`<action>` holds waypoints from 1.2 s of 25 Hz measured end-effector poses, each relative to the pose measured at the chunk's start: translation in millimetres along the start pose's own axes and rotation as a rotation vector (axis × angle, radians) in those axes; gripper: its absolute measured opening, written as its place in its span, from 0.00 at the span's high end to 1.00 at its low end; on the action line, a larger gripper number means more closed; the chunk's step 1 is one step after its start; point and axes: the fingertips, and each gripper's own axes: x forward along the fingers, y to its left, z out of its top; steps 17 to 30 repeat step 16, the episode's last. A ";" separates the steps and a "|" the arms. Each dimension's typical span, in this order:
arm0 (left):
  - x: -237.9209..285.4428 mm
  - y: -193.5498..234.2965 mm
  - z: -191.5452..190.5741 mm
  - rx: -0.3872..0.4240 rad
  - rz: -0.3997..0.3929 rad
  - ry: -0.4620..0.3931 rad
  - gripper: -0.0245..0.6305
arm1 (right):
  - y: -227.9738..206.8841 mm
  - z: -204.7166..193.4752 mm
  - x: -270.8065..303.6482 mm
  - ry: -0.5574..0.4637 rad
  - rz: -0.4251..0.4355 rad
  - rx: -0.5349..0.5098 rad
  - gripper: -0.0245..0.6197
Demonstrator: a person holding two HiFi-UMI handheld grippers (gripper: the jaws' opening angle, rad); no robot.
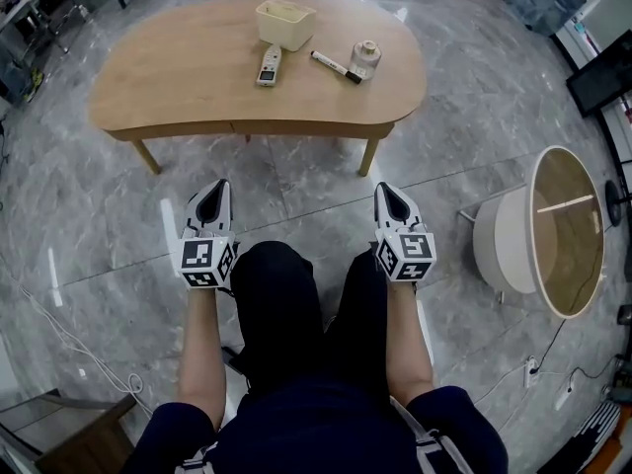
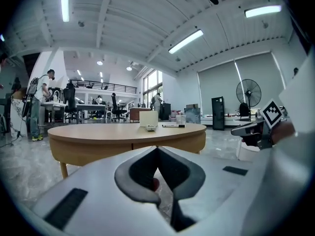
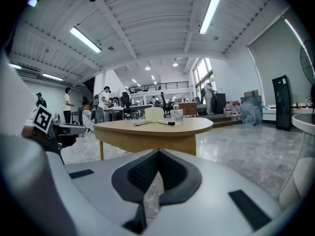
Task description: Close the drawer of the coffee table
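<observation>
Left gripper: white shell with dark padded jaws, clenched tip to tip on nothing, held beside the person's left knee and pointing to 12 o'clock.
Coffee table: pale wood, smooth rounded bean-shaped top on slim tapered legs, standing well apart from both tongs at their 12 o'clock.
Drawer: set in the table's near apron, its front flush with the wood around it, only thin seams showing; at 1 o'clock from the left gripper and 11 o'clock from the right.
On the top: a white remote, a cream box with rounded corners, a black-and-white marker, a small round jar.
Right gripper: same build, jaws pressed shut, empty, beside the right knee.
Floor: glossy grey marble-look tiles.
Side table: round, white-walled, at the right gripper's 3 o'clock.
</observation>
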 end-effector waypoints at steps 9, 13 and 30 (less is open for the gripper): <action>0.9 -3.6 -4.8 0.006 0.009 0.016 0.93 | 1.7 0.0 4.7 0.002 0.021 0.006 0.92; 1.9 -6.9 -9.0 -0.018 -0.001 0.019 0.93 | -0.7 -0.4 7.2 0.008 0.032 0.024 0.92; 1.2 -11.6 -15.0 -0.033 -0.001 0.033 0.93 | -1.8 -0.7 5.9 0.013 0.046 0.030 0.92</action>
